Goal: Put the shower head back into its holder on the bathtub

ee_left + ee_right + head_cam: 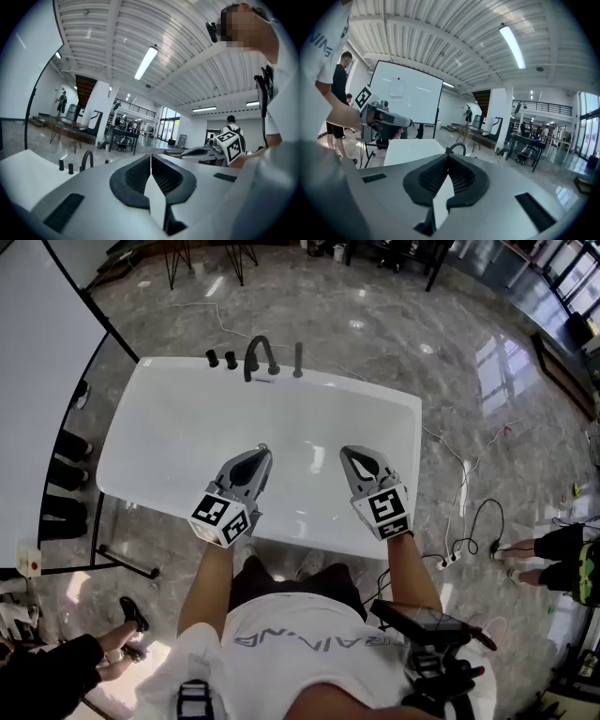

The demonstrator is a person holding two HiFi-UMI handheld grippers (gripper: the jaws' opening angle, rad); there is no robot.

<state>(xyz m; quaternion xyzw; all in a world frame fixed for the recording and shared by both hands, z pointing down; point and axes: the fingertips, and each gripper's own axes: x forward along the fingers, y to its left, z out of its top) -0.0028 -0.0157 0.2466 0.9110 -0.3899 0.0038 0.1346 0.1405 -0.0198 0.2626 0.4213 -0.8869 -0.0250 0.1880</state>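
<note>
"Both pinched together, nothing held?"
"Yes: left claw (262,449) and right claw (345,451) hover over the tub (169,437) near its front rim, empty."
"Shower head (298,359)?"
"Upright at the far rim, just right of the faucet (259,354), well apart from both claws. Likely in its holder, too small to confirm."
"Risk?"
"If it isn't seated, it may tip into the tub. A careless reach could knock it loose, and calling the task done would be wrong."
</note>
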